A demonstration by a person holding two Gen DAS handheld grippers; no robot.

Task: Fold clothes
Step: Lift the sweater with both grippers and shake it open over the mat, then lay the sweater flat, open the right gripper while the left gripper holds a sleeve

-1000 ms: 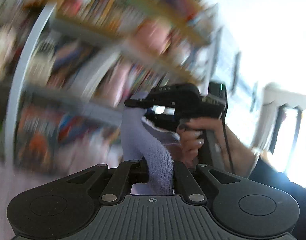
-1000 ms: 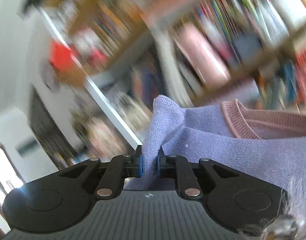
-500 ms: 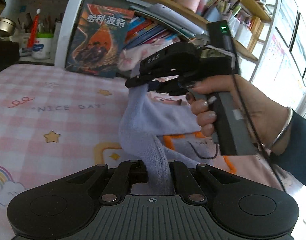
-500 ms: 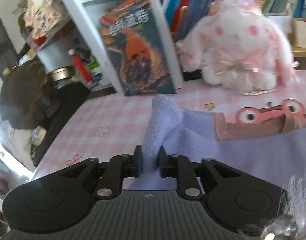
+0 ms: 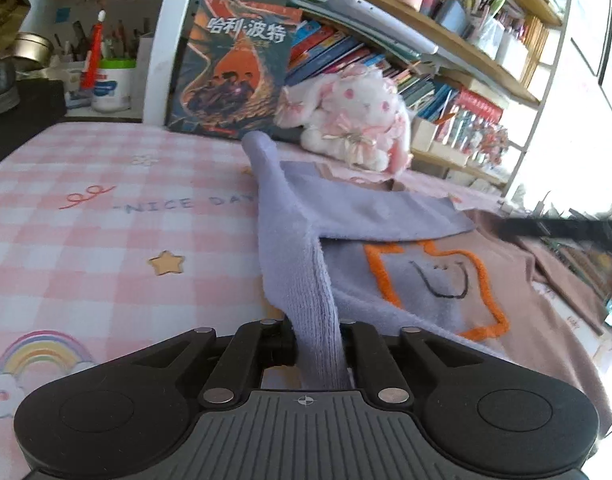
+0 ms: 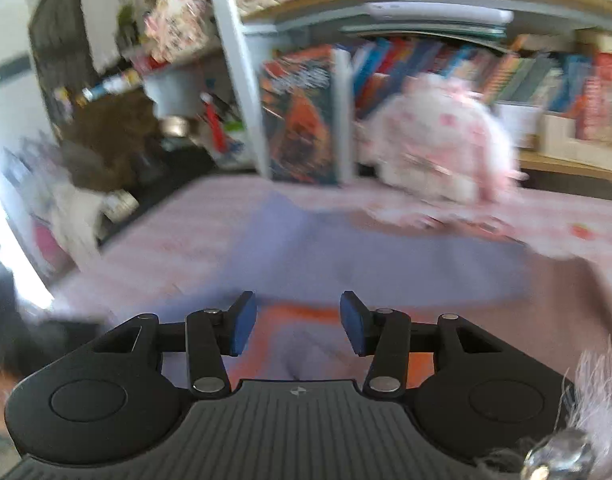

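Left gripper [image 5: 317, 350]: jaws closed tight on a ribbed edge of the lavender sweater [image 5: 386, 216], which runs up between the 2 fingers and fills the gap. From the pinch, the cloth rises as a narrow band to a raised corner, then spreads right as a folded-over flap lying on the garment's front. Below the flap, an orange outlined patch [image 5: 434, 284] with a small drawn smile is exposed. Sweater body to the right turns dusty pink and lies flat on the pink checked tablecloth [image 5: 106, 240].

Right gripper [image 6: 297, 324]: jaws spread wide, blue pads [image 6: 242, 328] well apart, nothing between them. View is motion-blurred. Under the gap lies lavender cloth with orange stitching; whether the fingertips touch the fabric cannot be told. Folded lavender panel extends ahead of the gripper across the table.

Surroundings, left wrist view:
- tablecloth print: "NICE DAY" lettering, 1 tan star [image 5: 167, 262], 1 rainbow [image 5: 42, 354] at the near left edge.
- plush rabbit [image 5: 354, 116], white and pink, sits at the far table edge, just behind the raised sweater corner.
- large book [image 5: 234, 68] with orange cover art and Chinese title stands upright to the left of the rabbit, against a white shelf post.
- bookshelf [image 5: 446, 28] behind, packed with books and boxes.
- white tub with green lid [image 5: 112, 84] on the far left shelf.
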